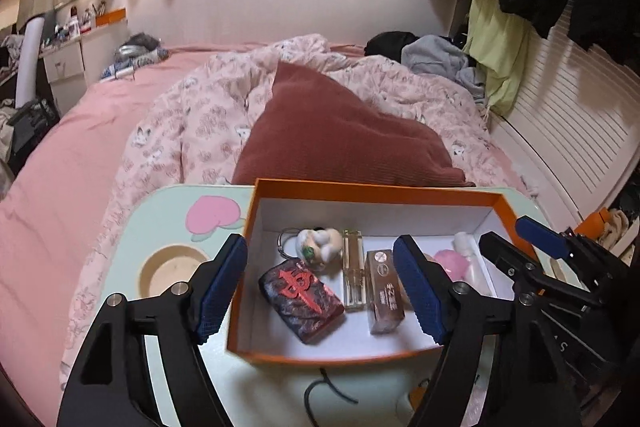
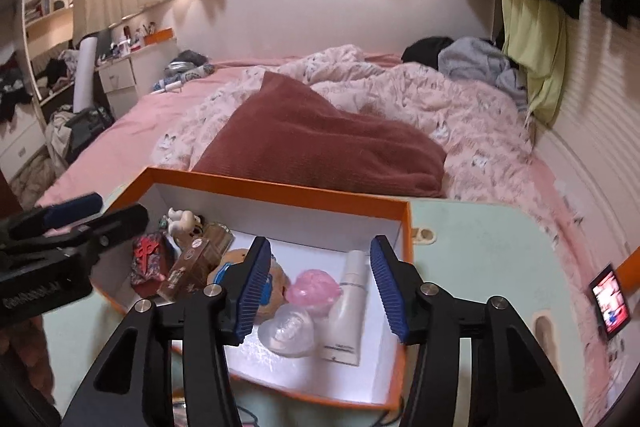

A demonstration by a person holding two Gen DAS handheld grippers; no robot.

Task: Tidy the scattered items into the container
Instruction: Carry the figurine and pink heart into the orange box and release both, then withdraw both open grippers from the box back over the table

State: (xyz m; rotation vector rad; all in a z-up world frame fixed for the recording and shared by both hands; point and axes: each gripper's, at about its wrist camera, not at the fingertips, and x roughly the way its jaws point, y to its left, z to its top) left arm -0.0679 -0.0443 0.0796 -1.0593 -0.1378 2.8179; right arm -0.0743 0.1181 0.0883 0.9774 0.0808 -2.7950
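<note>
Hovering with jaws apart and empty, the left gripper (image 1: 320, 283) and right gripper (image 2: 318, 285) overlook an orange cardboard box (image 1: 372, 191). Inside lie a glossy bottle (image 1: 354, 275) and smooth white tube (image 2: 348, 311); the box sits on a mint tray table (image 1: 168, 219) over a pink bed (image 1: 60, 179).

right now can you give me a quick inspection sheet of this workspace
surface: pale green lap table on a pink bed, with a round cup recess
job's things: orange box holds a dark block with a red character, a keyring figure, a clear bottle, a brown carton, a pink item, a white tube, a clear lid
clutter: nothing seen loose on the table
grippers: left hand-held gripper and right hand-held gripper both open over the box, holding nothing
cables: dark cord at the near table edge
surroundings: red pillow, rumpled quilt, hanging clothes, small lit screen
</note>
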